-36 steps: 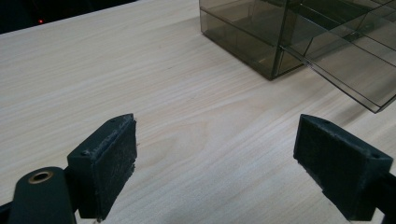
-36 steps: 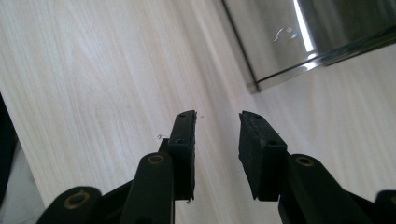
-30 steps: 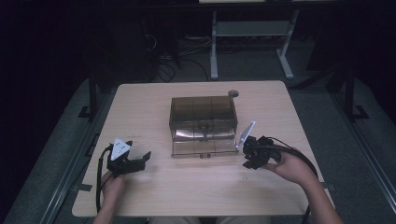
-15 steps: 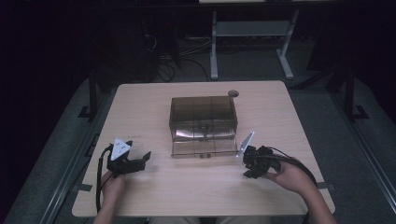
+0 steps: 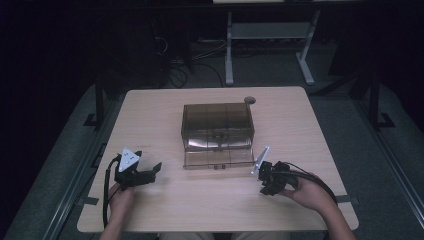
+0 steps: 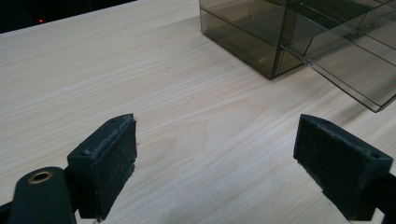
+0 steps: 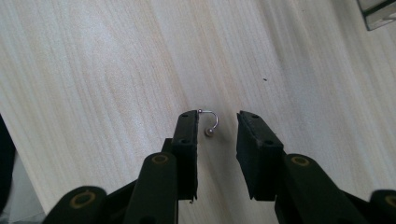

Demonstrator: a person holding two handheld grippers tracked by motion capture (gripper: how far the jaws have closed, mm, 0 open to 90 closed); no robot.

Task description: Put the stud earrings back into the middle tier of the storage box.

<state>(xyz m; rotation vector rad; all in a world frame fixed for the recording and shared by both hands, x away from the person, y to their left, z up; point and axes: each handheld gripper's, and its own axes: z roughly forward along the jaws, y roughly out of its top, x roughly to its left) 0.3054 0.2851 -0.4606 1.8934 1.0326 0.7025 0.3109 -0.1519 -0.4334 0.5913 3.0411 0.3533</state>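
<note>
A small curved metal stud with a ball end (image 7: pixel 209 132) lies on the wooden table. My right gripper (image 7: pixel 217 119) points down over it, and the stud sits in the gap between the pads. Its jaws have just been closing and stand partly open; the stud's far tip is at the left pad's corner and the other pad stands off it. From above, the right gripper (image 5: pixel 267 186) is at the near right, in front of a smoky clear drawer box (image 5: pixel 217 122) whose drawer (image 5: pixel 218 156) is pulled out. My left gripper (image 5: pixel 152 171) rests wide open at the near left, nothing between its pads (image 6: pixel 109 163).
The table (image 5: pixel 310 130) has a round cable hole (image 5: pixel 249 100) at its far edge. The box's corner (image 6: pixel 252 32) and the drawer (image 6: pixel 345 70) lie ahead and right of the left gripper. A dark floor with metal desk legs (image 5: pixel 229 55) lies beyond.
My right gripper has sunk toward the table and drawn a little nearer the front edge. The left gripper and the box have not moved.
</note>
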